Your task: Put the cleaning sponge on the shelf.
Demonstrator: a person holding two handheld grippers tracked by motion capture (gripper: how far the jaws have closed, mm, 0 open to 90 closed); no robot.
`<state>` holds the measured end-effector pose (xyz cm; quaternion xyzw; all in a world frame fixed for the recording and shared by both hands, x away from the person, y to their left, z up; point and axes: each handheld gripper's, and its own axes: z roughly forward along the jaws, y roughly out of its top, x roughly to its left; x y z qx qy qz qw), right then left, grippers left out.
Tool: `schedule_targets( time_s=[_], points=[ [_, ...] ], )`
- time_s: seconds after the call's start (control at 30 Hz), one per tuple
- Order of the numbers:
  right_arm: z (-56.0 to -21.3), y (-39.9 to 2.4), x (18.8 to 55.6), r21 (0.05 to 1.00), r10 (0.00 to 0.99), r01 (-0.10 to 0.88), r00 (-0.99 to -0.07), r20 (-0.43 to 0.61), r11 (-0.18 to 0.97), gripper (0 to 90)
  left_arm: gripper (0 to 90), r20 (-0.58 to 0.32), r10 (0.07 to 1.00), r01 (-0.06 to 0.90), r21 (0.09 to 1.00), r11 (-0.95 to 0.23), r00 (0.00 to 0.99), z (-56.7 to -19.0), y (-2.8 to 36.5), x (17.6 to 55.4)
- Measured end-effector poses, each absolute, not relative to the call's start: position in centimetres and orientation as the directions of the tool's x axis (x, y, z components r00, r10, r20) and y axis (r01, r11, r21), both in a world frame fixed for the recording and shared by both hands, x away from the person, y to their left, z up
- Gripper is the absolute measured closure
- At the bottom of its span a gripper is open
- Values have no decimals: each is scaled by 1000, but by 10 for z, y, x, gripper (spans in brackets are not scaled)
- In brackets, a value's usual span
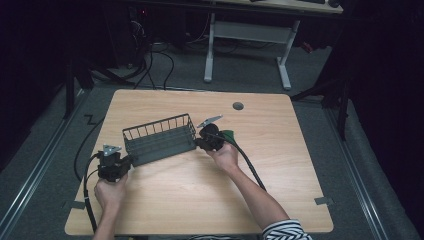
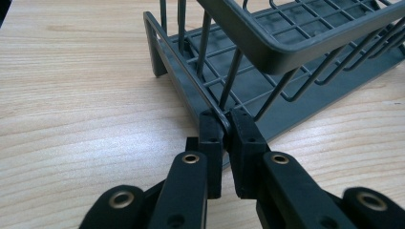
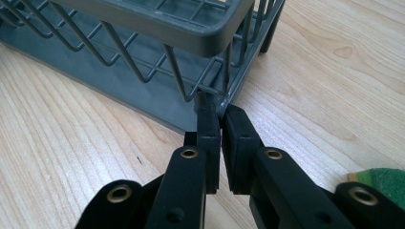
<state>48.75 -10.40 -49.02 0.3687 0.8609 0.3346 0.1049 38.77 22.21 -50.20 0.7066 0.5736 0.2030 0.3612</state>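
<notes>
A dark grey wire basket [image 1: 159, 138] stands on the wooden table [image 1: 200, 195], left of centre. My left gripper [image 1: 126, 162] is at its near left corner, shut on the basket's bottom edge bar [image 2: 220, 114]. My right gripper [image 1: 198, 143] is at the basket's right end, shut on the corner of its base frame [image 3: 220, 106]. In both gripper views the black jaws pinch the thin grey frame between their tips [image 2: 223, 125] [image 3: 218, 117]. The basket [image 2: 267, 52] [image 3: 157, 28] looks empty inside. A person's hands hold both grippers from the near side.
A green object [image 1: 228, 135] [image 3: 384, 181] lies on the table just behind my right gripper. A round cable hole [image 1: 238, 106] sits near the table's far edge. Cables trail from both grippers toward the near edge. A white desk frame [image 1: 247, 45] stands on the floor beyond.
</notes>
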Motion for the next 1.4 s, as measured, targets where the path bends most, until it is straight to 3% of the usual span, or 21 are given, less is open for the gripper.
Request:
schedule_targets(
  time_s=[1.4],
  points=[
    [-489,-111,444,648,662,527,-748,46,551,861,846,-149,944,657,749,-85,293,-503,220,346]
  ],
)
